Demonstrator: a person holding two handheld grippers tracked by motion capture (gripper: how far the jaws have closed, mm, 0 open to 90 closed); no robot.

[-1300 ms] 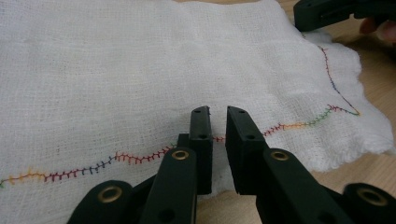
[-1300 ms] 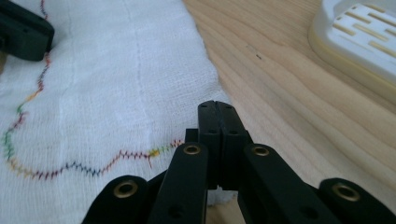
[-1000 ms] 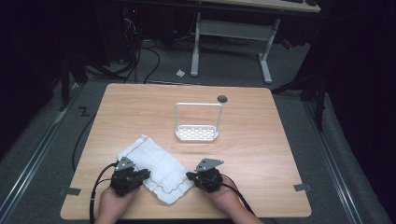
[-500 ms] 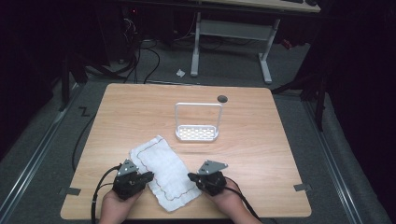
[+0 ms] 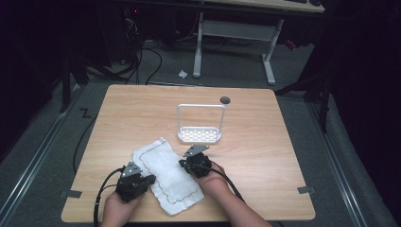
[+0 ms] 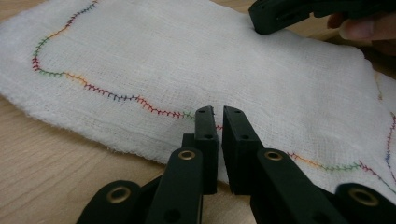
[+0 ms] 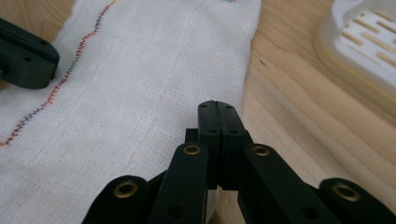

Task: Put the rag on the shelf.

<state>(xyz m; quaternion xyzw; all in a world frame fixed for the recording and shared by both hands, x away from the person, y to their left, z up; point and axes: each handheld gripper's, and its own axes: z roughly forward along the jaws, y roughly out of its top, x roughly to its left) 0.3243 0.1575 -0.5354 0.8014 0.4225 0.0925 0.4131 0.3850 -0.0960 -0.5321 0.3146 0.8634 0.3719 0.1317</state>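
Across the bench's near half, our cloth [image 5: 165, 175] lies with its long axis running away from us; the left gripper [image 5: 140, 180] and right gripper [image 5: 185, 163] pinch its opposite long edges.

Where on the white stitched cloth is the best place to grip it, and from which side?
Take the white cloth at a long edge, just outside the coloured stitching, coming in low from the side. It lies flat and thin on the table, so only its edges give the jaws something to pinch.
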